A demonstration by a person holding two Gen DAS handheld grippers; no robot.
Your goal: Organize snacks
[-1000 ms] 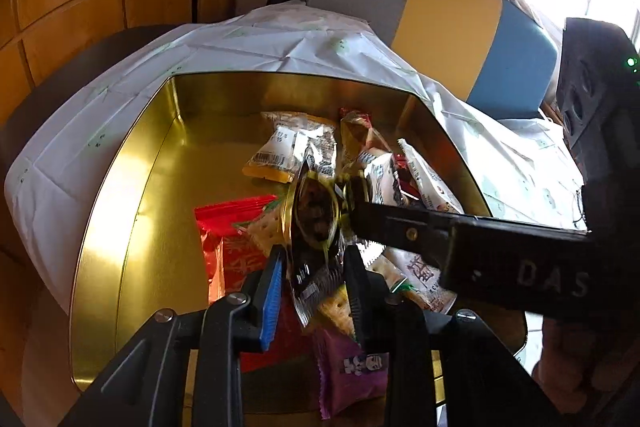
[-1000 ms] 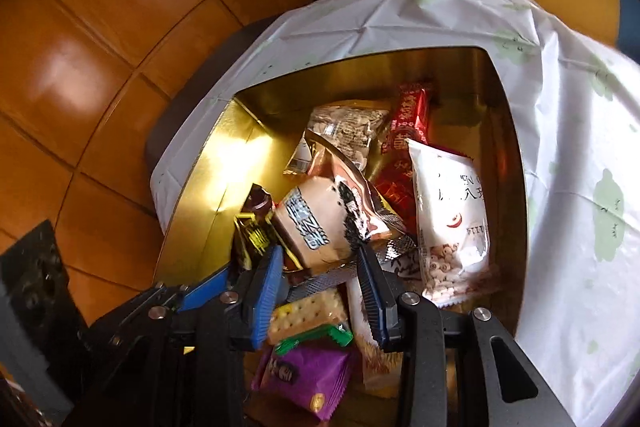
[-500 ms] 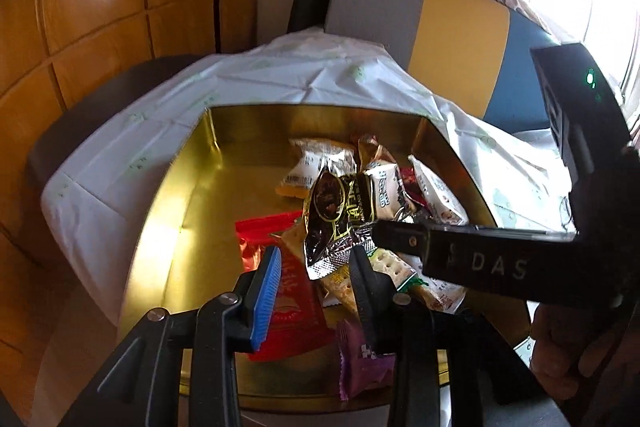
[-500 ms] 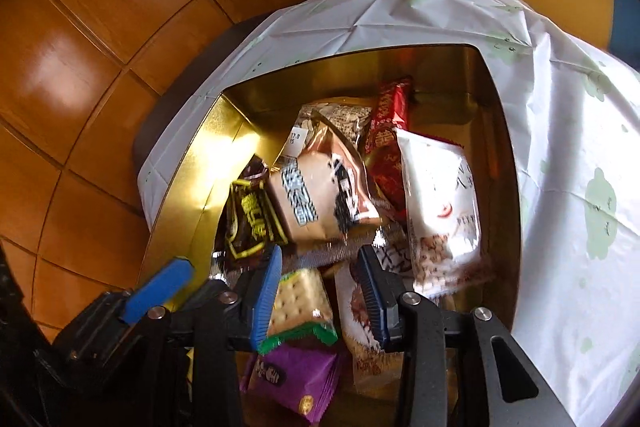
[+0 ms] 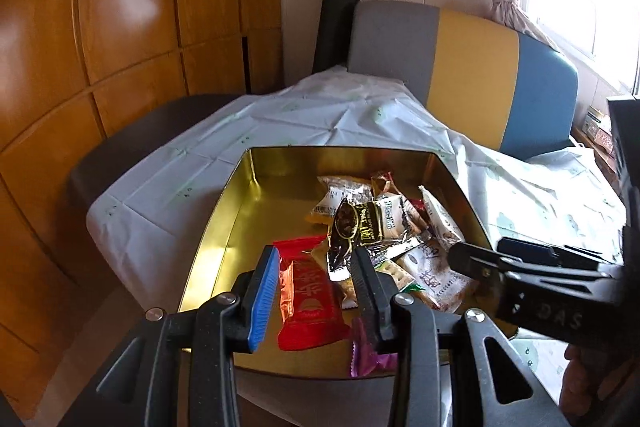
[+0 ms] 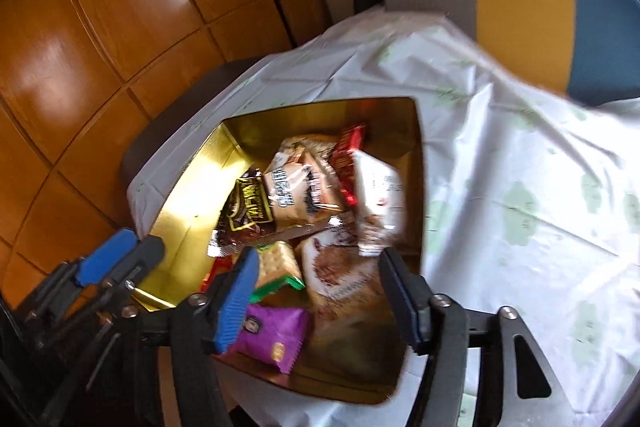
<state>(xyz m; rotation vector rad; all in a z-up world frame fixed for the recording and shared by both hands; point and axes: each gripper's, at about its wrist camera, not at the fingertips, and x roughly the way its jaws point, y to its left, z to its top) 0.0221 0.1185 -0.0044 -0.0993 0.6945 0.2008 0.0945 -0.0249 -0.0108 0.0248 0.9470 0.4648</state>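
Note:
A gold tin [image 5: 216, 227] on the table holds several snack packets. A dark black-and-gold packet [image 5: 356, 227] lies on top of the pile, also seen in the right wrist view [image 6: 248, 207]. My left gripper [image 5: 316, 259] hovers above the tin's near end over a red packet [image 5: 308, 299], its jaws opening with nothing between them. My right gripper [image 6: 320, 259] hangs over a cracker pack [image 6: 280, 267] and a purple packet [image 6: 276, 335], its jaws opening and holding nothing. Each gripper shows in the other's view, the right one [image 5: 480, 251] beside the pile, the left one [image 6: 128, 255] at the tin's left.
The tin [image 6: 420, 187] rests on a white tablecloth [image 6: 520, 187] with faint green prints. A chair back [image 5: 472, 75] in grey, yellow and blue stands behind the table. Wooden wall panels [image 5: 120, 27] fill the left. A hand [image 5: 580, 379] holds the right gripper.
Both grippers have drawn back and up from the tin. The right jaws, shut on a packet's silver edge before, have opened. The dark packet now lies on the pile.

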